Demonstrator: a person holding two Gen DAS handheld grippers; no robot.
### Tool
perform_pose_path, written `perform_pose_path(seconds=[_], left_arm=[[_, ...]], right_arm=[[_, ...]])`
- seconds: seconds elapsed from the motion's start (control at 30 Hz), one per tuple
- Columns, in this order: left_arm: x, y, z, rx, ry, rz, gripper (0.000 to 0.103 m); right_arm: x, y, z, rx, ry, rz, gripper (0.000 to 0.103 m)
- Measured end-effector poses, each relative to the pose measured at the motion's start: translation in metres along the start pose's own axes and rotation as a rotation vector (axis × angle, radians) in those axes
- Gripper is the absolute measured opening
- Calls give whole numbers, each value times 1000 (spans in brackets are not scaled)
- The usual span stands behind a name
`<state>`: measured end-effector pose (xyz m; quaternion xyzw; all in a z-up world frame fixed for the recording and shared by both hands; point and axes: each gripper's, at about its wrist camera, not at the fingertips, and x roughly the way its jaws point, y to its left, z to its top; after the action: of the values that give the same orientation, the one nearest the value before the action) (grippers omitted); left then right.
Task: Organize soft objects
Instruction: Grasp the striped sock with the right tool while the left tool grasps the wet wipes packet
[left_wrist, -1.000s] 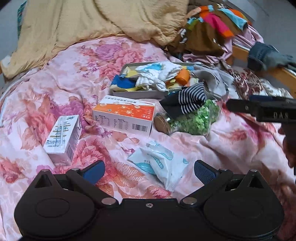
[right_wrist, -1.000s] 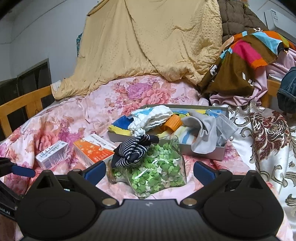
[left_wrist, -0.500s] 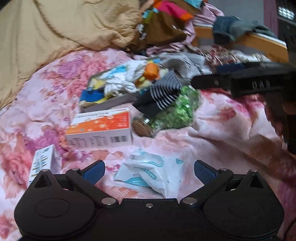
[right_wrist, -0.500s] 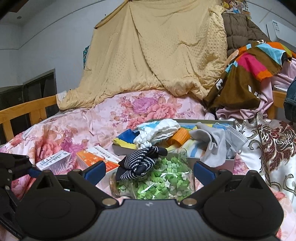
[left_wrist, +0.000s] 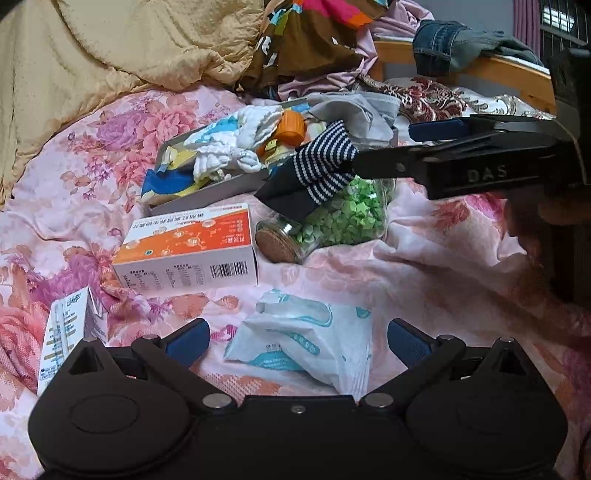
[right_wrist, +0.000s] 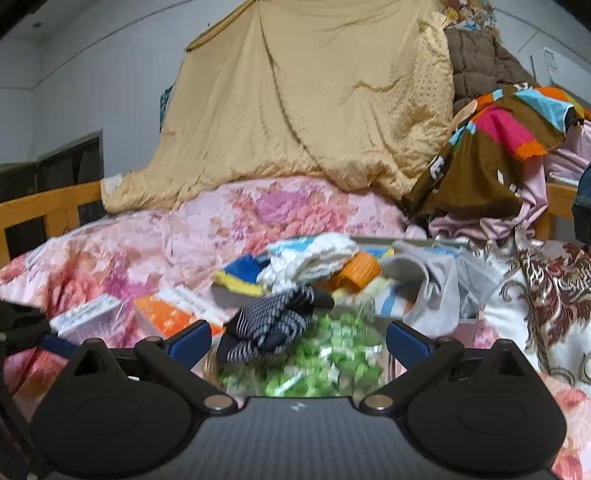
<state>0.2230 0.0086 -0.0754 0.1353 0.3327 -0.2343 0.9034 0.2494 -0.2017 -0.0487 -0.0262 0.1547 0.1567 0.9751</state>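
One striped sock (left_wrist: 325, 162) lies draped over a jar (left_wrist: 343, 218) of green bits, just in front of the tray (left_wrist: 207, 188) of folded cloths, near the middle of the bed (left_wrist: 92, 155). The right gripper (right_wrist: 298, 338) hangs close with its fingers spread wide and nothing in them. I would pinch only the sock's raised fold (glass rolls), then lift straight up. The left gripper (left_wrist: 298, 341), equally wide, idles over a tissue pack (left_wrist: 306, 347).
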Motion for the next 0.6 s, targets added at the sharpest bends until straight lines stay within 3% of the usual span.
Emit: perform_pose_path(seconds=[0.2, 0.4, 0.6], left_arm=[[4, 4, -2, -43, 10, -20, 102], [3, 5, -4, -71, 2, -42, 102], [13, 2, -3, -41, 41, -58, 102]], right_arm=[[23, 1, 16, -22, -51, 87, 103], [40, 7, 18, -77, -10, 94, 103], [56, 21, 17, -172, 21, 153, 100]])
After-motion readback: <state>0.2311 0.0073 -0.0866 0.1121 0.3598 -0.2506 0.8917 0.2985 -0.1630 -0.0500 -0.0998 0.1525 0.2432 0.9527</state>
